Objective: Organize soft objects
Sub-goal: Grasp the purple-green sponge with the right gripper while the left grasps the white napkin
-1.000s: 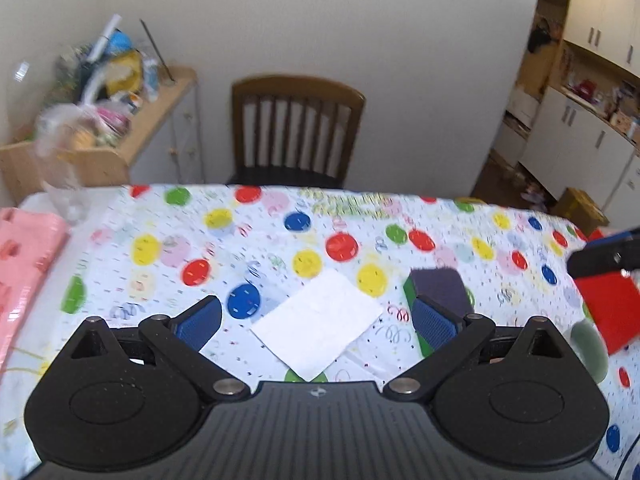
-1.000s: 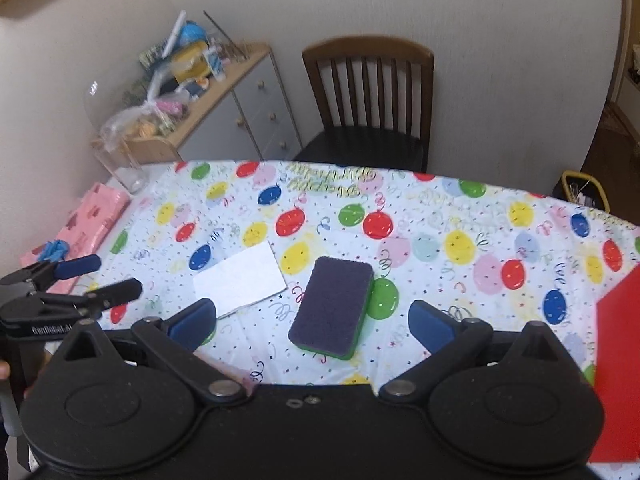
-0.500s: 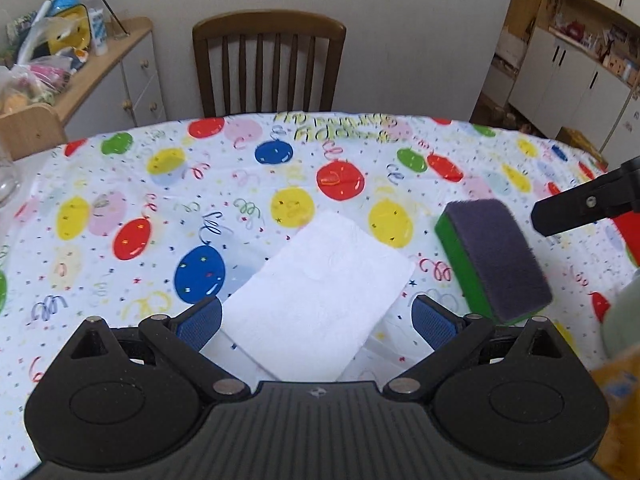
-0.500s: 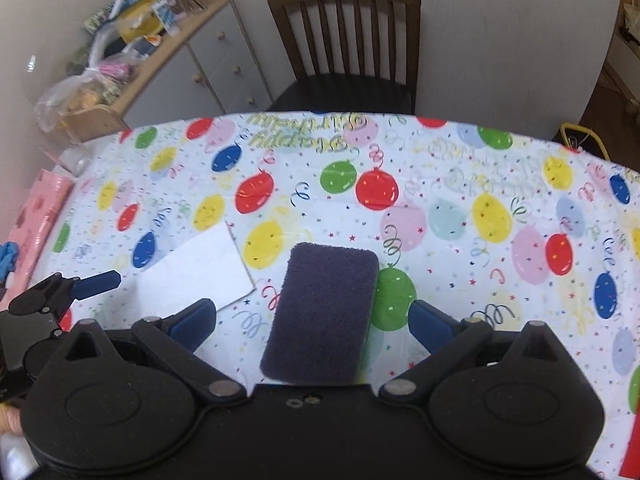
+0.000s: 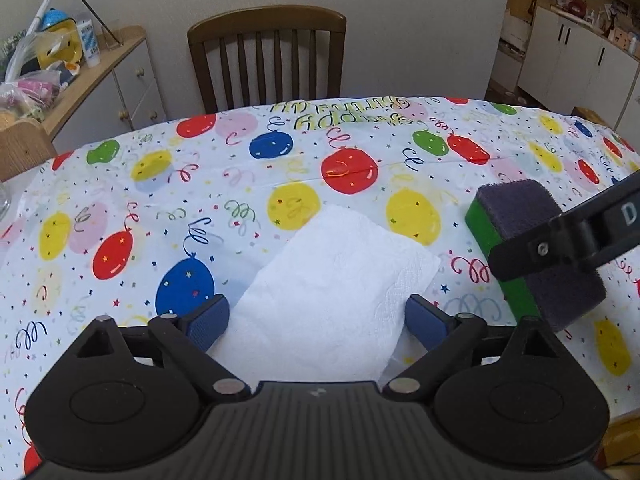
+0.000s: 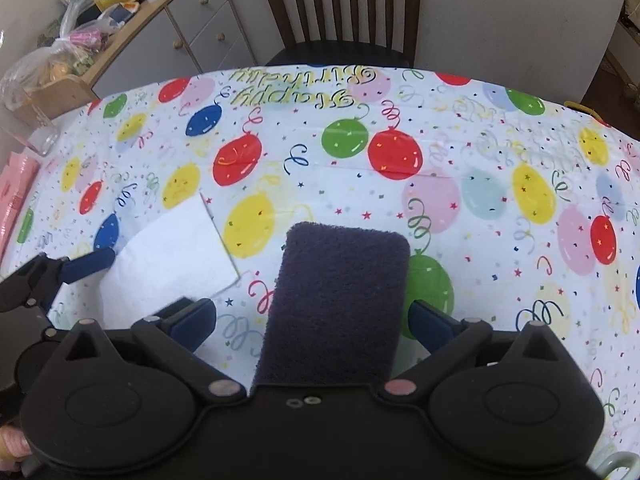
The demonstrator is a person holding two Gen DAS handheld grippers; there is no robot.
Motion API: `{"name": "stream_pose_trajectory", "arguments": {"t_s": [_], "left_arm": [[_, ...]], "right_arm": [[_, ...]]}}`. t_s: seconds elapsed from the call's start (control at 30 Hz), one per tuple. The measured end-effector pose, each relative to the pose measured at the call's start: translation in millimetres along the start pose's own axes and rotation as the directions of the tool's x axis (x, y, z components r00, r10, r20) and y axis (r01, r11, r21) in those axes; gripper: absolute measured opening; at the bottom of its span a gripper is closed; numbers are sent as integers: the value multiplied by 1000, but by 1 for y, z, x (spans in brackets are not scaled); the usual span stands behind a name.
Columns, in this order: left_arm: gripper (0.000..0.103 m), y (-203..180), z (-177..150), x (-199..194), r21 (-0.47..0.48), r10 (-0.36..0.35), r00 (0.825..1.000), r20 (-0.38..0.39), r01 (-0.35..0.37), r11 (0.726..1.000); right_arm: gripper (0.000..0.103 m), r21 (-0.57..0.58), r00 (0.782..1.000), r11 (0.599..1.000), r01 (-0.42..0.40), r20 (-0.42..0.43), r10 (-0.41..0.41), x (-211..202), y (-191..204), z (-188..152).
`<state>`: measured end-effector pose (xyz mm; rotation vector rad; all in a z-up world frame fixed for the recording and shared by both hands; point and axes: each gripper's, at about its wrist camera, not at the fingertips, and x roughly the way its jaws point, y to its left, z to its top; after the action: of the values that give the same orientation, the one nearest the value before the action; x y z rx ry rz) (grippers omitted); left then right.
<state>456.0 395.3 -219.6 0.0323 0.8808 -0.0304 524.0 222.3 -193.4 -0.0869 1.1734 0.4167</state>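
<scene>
A folded white paper towel (image 5: 336, 292) lies flat on the balloon-print tablecloth (image 5: 280, 168). My left gripper (image 5: 316, 318) is open, low over the cloth, its blue pads on either side of the towel's near end. A dark purple sponge with a green base (image 6: 340, 300) lies to the right of the towel (image 6: 176, 256). My right gripper (image 6: 314, 318) is open with its pads on either side of the sponge's near half. In the left wrist view the sponge (image 5: 516, 216) is partly hidden by a right gripper finger (image 5: 568, 236). The left gripper shows at the right wrist view's left edge (image 6: 60, 280).
A wooden chair (image 5: 268, 56) stands at the table's far side. A cluttered sideboard (image 5: 68, 80) stands at the left. A pink packet (image 6: 16, 188) lies at the table's left edge. White cabinets (image 5: 580, 48) are at the far right.
Both grippers have moved forward and down. The towel now sits between the left pads and the sponge between the right pads. Both stay open.
</scene>
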Motion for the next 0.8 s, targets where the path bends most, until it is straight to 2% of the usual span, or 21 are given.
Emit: {"name": "stream_pose_trajectory", "arguments": {"t_s": [0.07, 0.13, 0.33, 0.5, 0.63, 0.8], "left_arm": [[86, -1, -1, -1, -1, -1, 1000, 15, 1, 1000], [68, -2, -1, -3, 0, 7, 999, 31, -7, 1000], [35, -1, 2, -6, -28, 37, 998, 41, -35, 999], [23, 3, -1, -9, -54, 54, 998, 46, -51, 997], [16, 5, -1, -12, -68, 70, 996, 46, -67, 995], [16, 11, 1, -24, -103, 78, 996, 45, -73, 992]], "right_arm": [[101, -6, 1000, 1000, 8, -6, -8, 5, 2, -1], [99, -18, 1000, 1000, 26, -6, -26, 8, 5, -2], [87, -38, 996, 996, 82, -15, -83, 13, 9, -6], [72, -60, 993, 991, 122, 6, -122, 10, 10, -9], [72, -58, 994, 992, 111, 10, -110, 6, 7, -12], [72, -55, 995, 994, 96, 43, -94, -12, 4, -14]]}}
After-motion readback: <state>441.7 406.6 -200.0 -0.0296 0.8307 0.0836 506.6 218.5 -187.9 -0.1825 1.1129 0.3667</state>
